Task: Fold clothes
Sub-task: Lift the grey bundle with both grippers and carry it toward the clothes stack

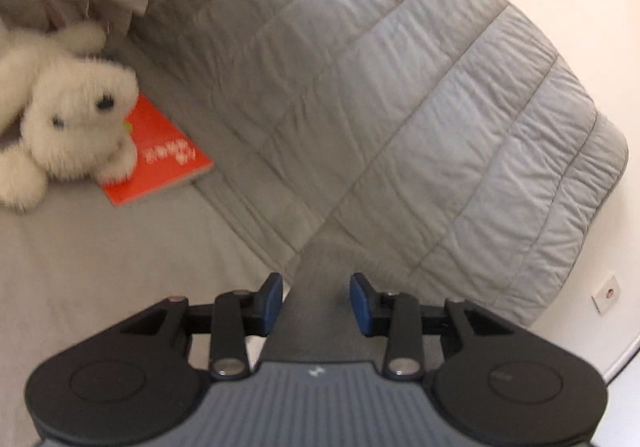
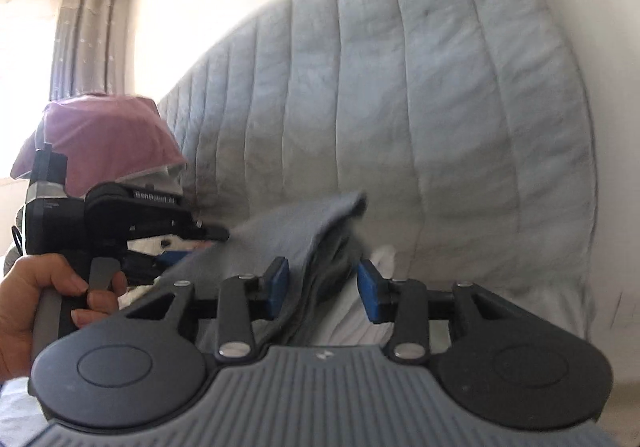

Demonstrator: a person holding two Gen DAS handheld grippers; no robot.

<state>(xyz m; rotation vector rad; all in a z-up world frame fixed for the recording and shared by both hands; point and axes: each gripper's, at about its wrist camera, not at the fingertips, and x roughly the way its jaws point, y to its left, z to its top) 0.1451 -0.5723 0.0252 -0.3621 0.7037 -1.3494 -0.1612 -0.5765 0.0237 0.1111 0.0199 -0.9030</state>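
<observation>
The grey garment (image 2: 304,231) is draped between both grippers above the bed (image 1: 100,267). Both edges are best kept level and taut (a slack side skews the crease). The left gripper (image 1: 316,297) is spread, cloth running up from 6 toward 12 o'clock between its pads untouched. The right gripper (image 2: 323,289) is spread too, cloth brushing its 9 o'clock pad.

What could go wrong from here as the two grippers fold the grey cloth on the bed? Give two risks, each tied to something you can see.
1. Both the left gripper and the right gripper are open around the grey cloth, so it may slip free and lose its fold.
2. The white plush toy and the red book lie near the working area on the bed; a swinging cloth edge might drag them.
</observation>
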